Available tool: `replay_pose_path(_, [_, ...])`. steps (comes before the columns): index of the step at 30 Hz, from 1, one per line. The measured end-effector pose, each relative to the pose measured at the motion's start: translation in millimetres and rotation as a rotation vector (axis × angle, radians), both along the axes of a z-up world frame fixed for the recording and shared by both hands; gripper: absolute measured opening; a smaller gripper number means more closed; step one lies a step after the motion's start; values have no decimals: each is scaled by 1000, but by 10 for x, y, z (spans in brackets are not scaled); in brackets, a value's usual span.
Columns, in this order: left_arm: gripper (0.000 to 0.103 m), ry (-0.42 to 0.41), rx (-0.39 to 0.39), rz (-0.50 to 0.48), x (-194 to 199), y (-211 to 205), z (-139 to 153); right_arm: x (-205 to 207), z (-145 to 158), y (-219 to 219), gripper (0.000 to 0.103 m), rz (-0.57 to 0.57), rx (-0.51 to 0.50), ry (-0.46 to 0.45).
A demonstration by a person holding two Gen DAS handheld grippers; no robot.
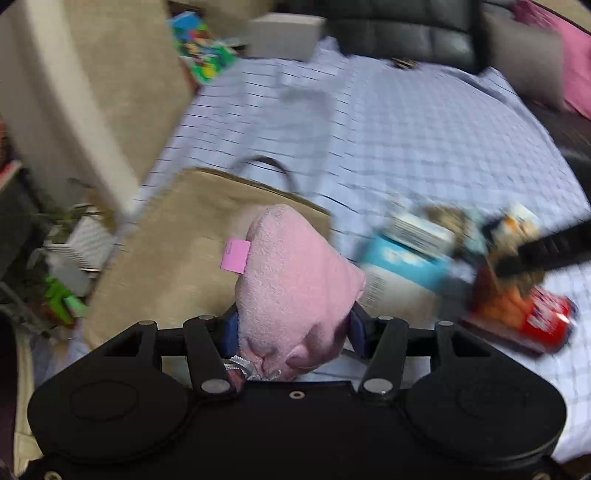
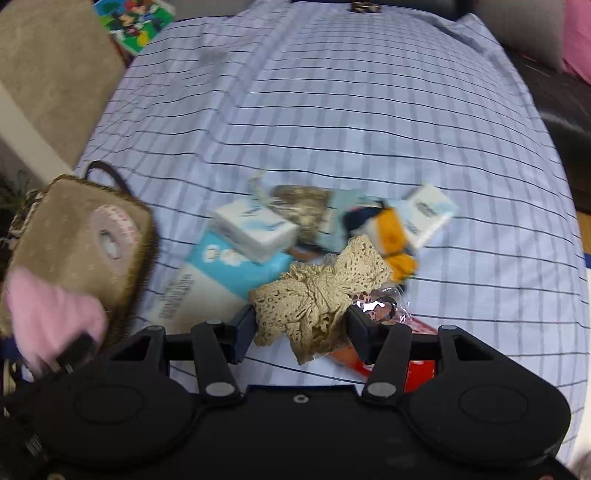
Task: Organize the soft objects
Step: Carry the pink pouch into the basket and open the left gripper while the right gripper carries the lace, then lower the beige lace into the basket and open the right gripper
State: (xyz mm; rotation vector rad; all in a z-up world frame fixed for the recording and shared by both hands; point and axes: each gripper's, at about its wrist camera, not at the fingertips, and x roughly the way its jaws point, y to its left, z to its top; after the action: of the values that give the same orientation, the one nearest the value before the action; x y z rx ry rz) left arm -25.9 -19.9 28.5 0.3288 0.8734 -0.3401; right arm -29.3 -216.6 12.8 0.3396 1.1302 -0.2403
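My left gripper (image 1: 293, 325) is shut on a pink plush towel (image 1: 295, 280) with a pink tag and holds it above a tan fabric bag (image 1: 177, 254) on the bed. The right wrist view shows the same towel (image 2: 51, 314) at far left beside the bag (image 2: 81, 243). My right gripper (image 2: 301, 325) is shut on a beige lace cloth (image 2: 321, 295), lifted just above a pile of soft items: tissue packs (image 2: 255, 229), a blue-and-white package (image 2: 218, 273) and an orange-and-navy plush (image 2: 391, 232).
The bed has a blue checked sheet (image 2: 332, 110). A red packet (image 1: 543, 321) lies by the pile. A beige cushion (image 1: 110, 74) and a colourful toy box (image 1: 199, 48) sit at the far left, a black chair (image 1: 406, 33) at the back.
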Motion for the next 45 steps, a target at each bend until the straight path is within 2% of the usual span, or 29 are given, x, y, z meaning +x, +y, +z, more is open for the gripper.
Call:
replay_pose_path(4, [53, -50, 30, 85, 206, 223, 127, 153, 97, 309, 53, 63, 36, -36])
replay_pose_path(7, [53, -59, 49, 134, 345, 367, 147, 283, 181, 551, 53, 111, 72, -72])
replay_pose_path(12, [53, -34, 11, 200, 452, 588, 79, 478, 294, 941, 54, 183, 125, -118])
replay_pose_path(16, [56, 37, 4, 223, 506, 758, -1, 616, 321, 1243, 55, 239, 127, -139])
replay_pose_path(18, [63, 42, -2, 233, 521, 813, 4, 673, 323, 1359, 58, 255, 128, -161])
replay_pose_path(19, [65, 36, 4, 243, 516, 843, 23, 693, 332, 1408, 75, 255, 132, -175])
replay_pose_path(20, [69, 30, 15, 255, 515, 853, 25, 716, 340, 1443, 82, 253, 135, -186])
replay_pose_path(21, [74, 27, 22, 266, 518, 860, 25, 730, 347, 1468, 82, 252, 129, -197])
replay_pose_path(23, [78, 1, 24, 276, 503, 875, 58, 742, 356, 1489, 82, 261, 115, -209])
replay_pose_path(27, [78, -57, 45, 285, 483, 890, 90, 742, 310, 1394, 82, 241, 97, -196])
replay_pose_path(34, [78, -34, 34, 265, 498, 889, 85, 656, 247, 1138, 82, 181, 93, -153])
replay_pose_path(45, [79, -23, 41, 259, 449, 814, 52, 510, 228, 1039, 82, 173, 64, -128])
